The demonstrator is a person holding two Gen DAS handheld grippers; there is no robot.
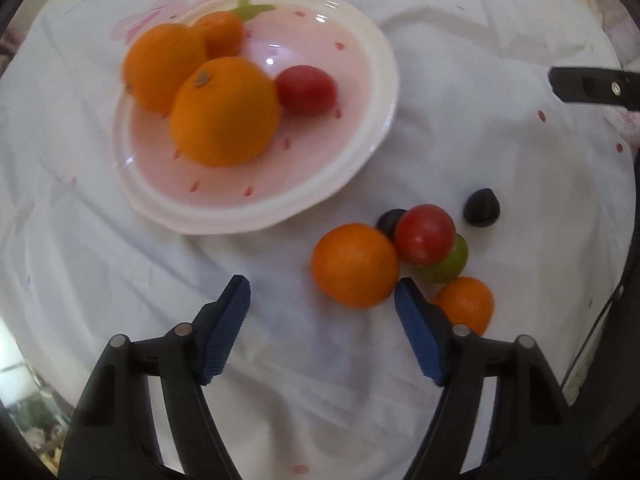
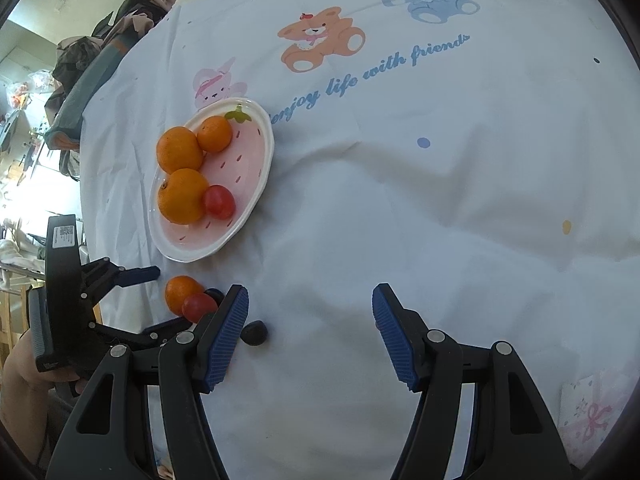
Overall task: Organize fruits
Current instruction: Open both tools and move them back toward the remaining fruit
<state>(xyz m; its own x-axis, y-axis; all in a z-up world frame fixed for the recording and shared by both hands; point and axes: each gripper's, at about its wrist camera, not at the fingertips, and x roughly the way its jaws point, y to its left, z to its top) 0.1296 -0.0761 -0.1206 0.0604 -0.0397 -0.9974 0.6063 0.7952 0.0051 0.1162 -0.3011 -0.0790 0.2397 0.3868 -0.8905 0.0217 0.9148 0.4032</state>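
A pink strawberry-shaped plate holds three oranges and a red tomato. Loose fruit lies on the cloth to its right: an orange, a red tomato, a green fruit, a smaller orange and two dark fruits. My left gripper is open and empty, just in front of the loose orange. My right gripper is open and empty over bare cloth, with a dark fruit by its left finger.
A white cloth with cartoon bears and blue lettering covers the table. The right gripper's finger shows at the right edge of the left wrist view. Clothes are piled beyond the table's far left edge.
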